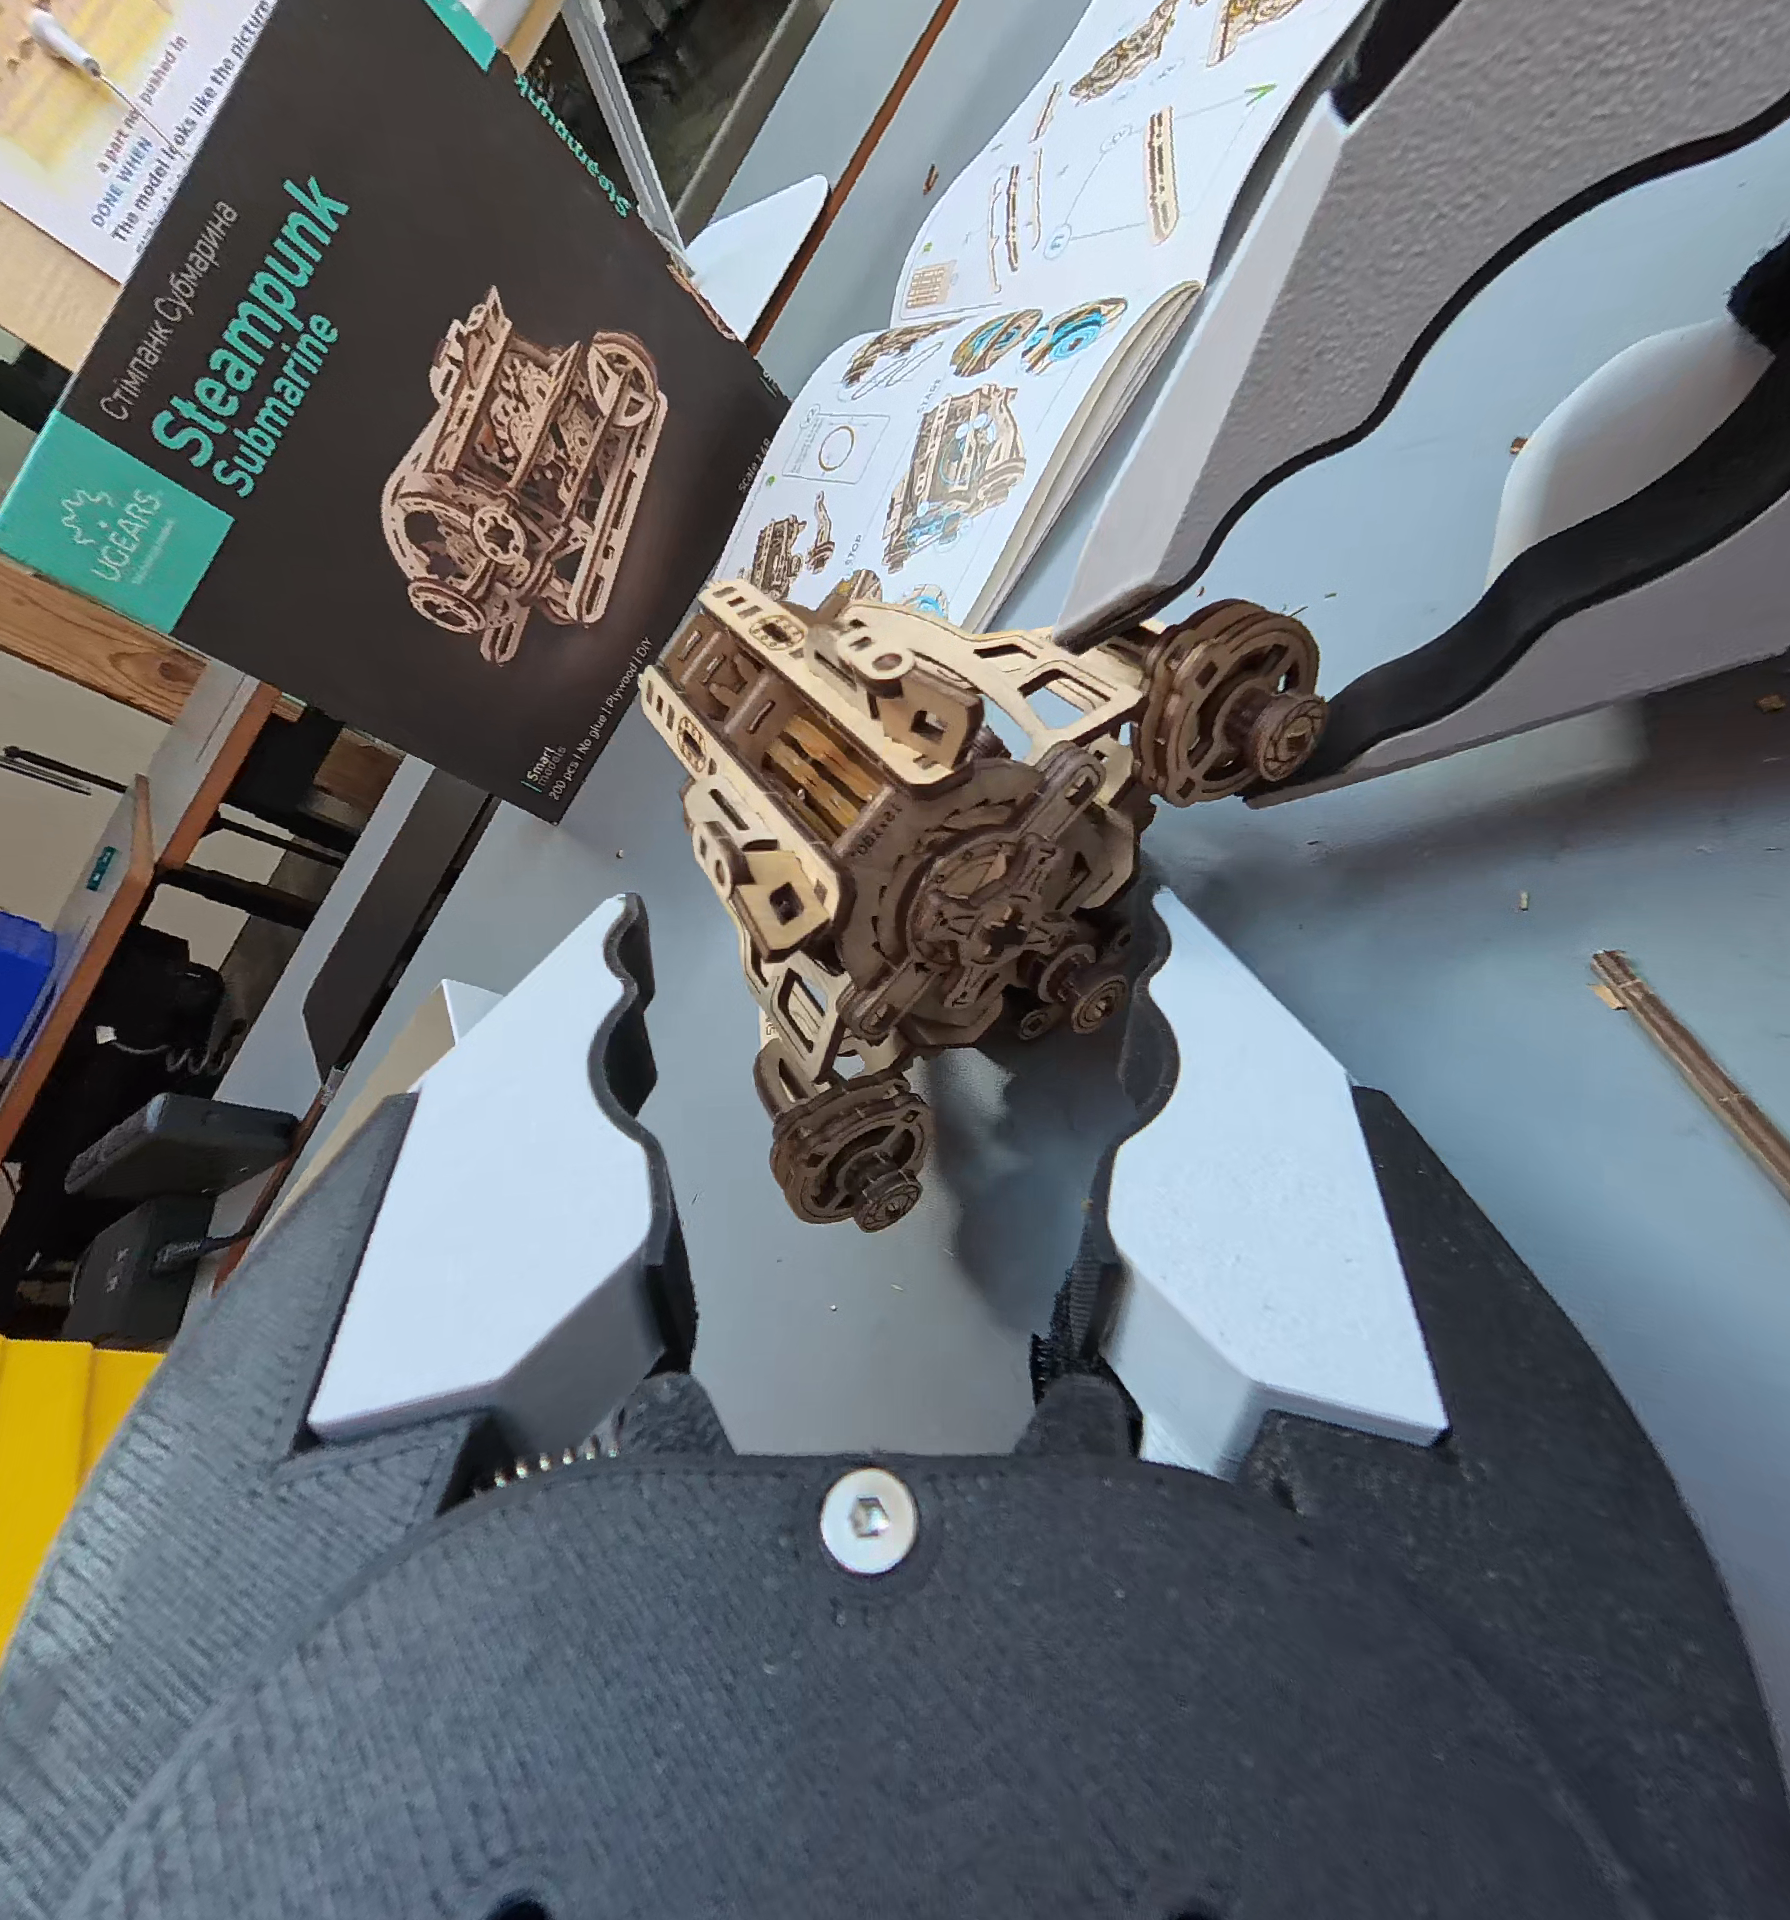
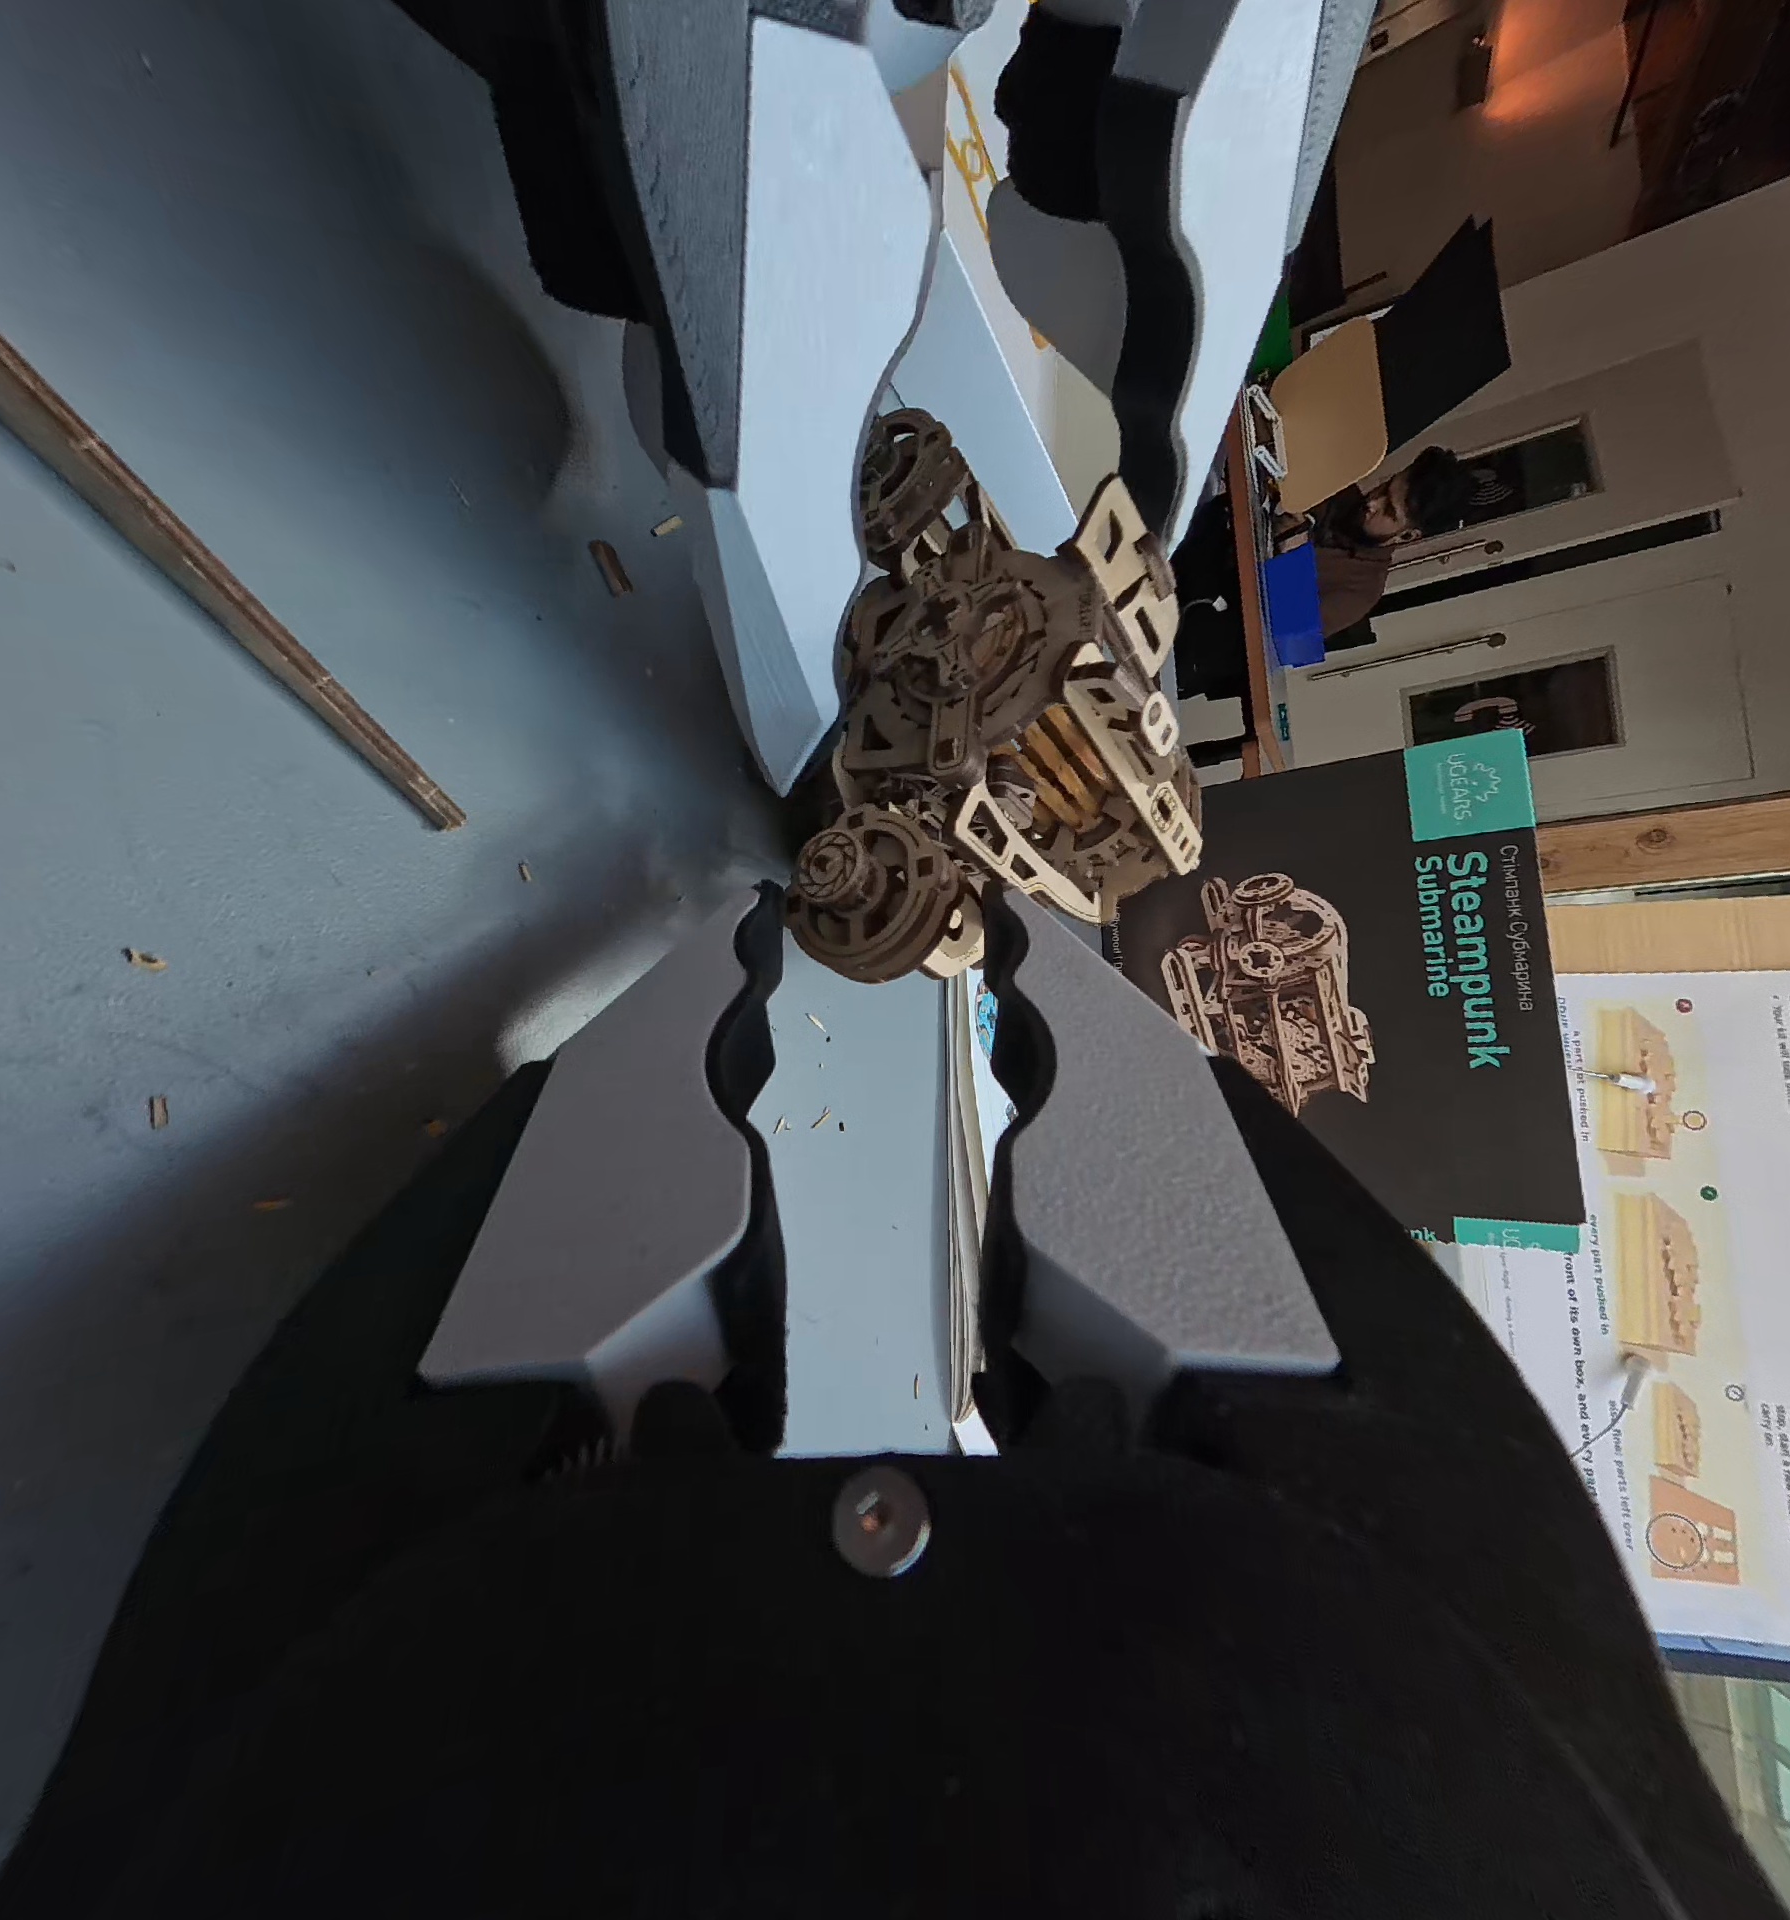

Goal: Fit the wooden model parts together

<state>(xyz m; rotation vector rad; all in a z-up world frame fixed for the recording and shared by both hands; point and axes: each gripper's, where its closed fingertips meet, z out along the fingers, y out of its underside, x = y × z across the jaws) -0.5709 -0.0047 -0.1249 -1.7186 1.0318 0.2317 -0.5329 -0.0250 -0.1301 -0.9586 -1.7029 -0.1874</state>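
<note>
While my right tongs [image 2: 875, 935] pinch a dark ribbed wheel of the wooden model [image 1: 932, 831] between wavy black foam pads, the laser-cut plywood lattice hangs tilted above the matte blue-grey bench [image 1: 1493, 1039]. My left tongs [image 1: 896, 987] stand wide apart around the geared hub, one pad just beside it, gripping nothing. A thin wooden strip [image 1: 1722, 1091] lies flat nearby.
</note>
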